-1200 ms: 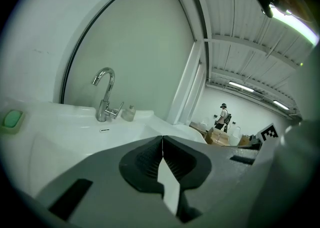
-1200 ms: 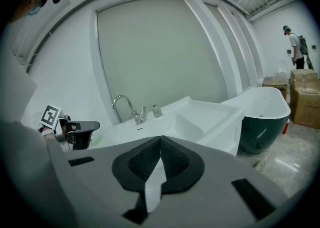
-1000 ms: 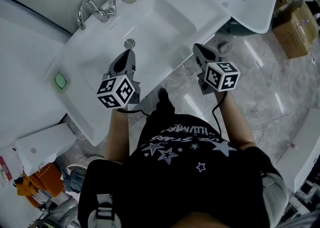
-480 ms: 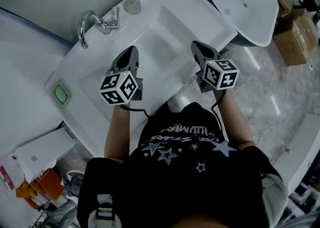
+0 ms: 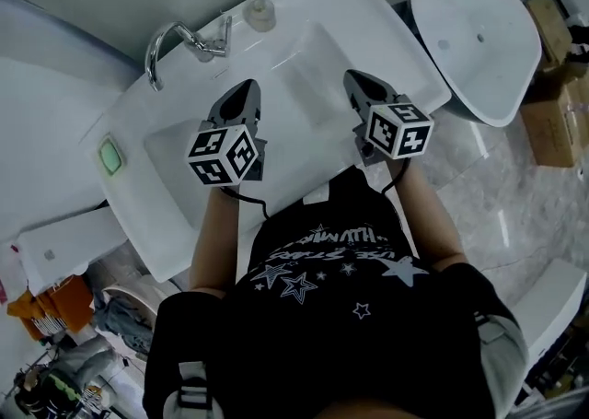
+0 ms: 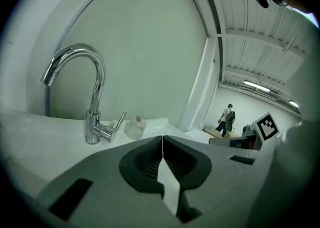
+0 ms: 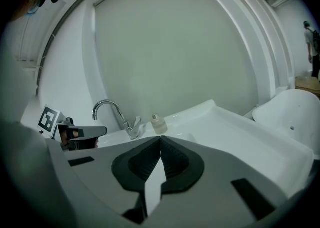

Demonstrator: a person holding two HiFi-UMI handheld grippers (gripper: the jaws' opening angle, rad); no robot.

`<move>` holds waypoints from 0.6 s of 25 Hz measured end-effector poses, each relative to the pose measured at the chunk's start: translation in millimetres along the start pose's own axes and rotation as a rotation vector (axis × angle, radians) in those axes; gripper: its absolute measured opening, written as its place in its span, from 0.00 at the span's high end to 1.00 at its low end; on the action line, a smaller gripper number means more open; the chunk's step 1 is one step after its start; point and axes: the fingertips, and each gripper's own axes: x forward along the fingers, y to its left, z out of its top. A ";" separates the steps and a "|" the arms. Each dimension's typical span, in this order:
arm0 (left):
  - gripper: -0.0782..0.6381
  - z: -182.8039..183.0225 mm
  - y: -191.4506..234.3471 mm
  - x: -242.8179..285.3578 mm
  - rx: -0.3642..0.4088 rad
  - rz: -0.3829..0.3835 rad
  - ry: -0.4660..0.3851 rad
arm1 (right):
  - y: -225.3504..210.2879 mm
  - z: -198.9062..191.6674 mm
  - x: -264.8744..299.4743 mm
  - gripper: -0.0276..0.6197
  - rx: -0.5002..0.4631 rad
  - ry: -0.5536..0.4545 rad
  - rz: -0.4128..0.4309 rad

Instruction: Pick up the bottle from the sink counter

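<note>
Left gripper (image 5: 247, 87) & right gripper (image 5: 354, 77) both pinched closed w/ nothing in them, now further in over the sink (image 5: 368, 12) vs before. Bottle (image 5: 259, 11) by the tap (image 5: 189, 38), untouched.

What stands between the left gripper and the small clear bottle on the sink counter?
Nothing visible: only white basin separates left gripper and small clear bottle; the curved chrome faucet stands beside it, leftward.

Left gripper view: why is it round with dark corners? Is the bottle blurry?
Left gripper view: the wide-angle lens curves straight lines and darkens corners; the faucet glares; the bottle is small yet fairly sharp. Right gripper view: same curving, dark edges. Head view: even light, shiny streaks on the floor.
</note>
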 end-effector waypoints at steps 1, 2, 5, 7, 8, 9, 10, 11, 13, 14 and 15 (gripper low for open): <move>0.88 0.9 -0.7 3.4 -0.003 0.019 -0.002 | -3.4 4.2 4.8 0.95 -0.008 0.006 0.021; 0.88 2.1 -1.2 7.7 -0.008 0.037 -0.005 | -7.9 9.1 9.9 0.95 -0.017 0.012 0.039; 0.88 6.4 -0.3 21.1 -0.026 0.091 -0.015 | -21.7 23.5 27.3 0.95 -0.033 0.030 0.089; 0.88 7.9 1.1 31.3 -0.034 0.123 -0.017 | -30.0 30.2 38.2 0.95 -0.038 0.042 0.122; 0.88 8.2 1.1 37.9 -0.036 0.135 -0.018 | -34.8 33.1 43.0 0.95 -0.041 0.047 0.135; 0.88 8.2 0.9 45.0 -0.039 0.142 -0.017 | -39.7 35.4 47.6 0.95 -0.043 0.052 0.146; 0.88 7.9 0.6 51.9 -0.040 0.148 -0.017 | -44.3 37.1 52.0 0.95 -0.043 0.058 0.156; 0.87 7.4 0.6 58.6 -0.040 0.152 -0.016 | -48.4 37.9 56.4 0.95 -0.042 0.064 0.165; 0.82 6.7 0.9 71.7 -0.025 0.161 -0.012 | -55.6 38.4 65.6 0.95 -0.042 0.080 0.183; 0.76 6.8 1.2 78.2 -0.012 0.166 -0.012 | -58.7 38.4 70.4 0.95 -0.043 0.088 0.192; 0.71 7.3 1.8 84.6 0.003 0.172 -0.015 | -61.4 38.4 75.4 0.95 -0.045 0.096 0.202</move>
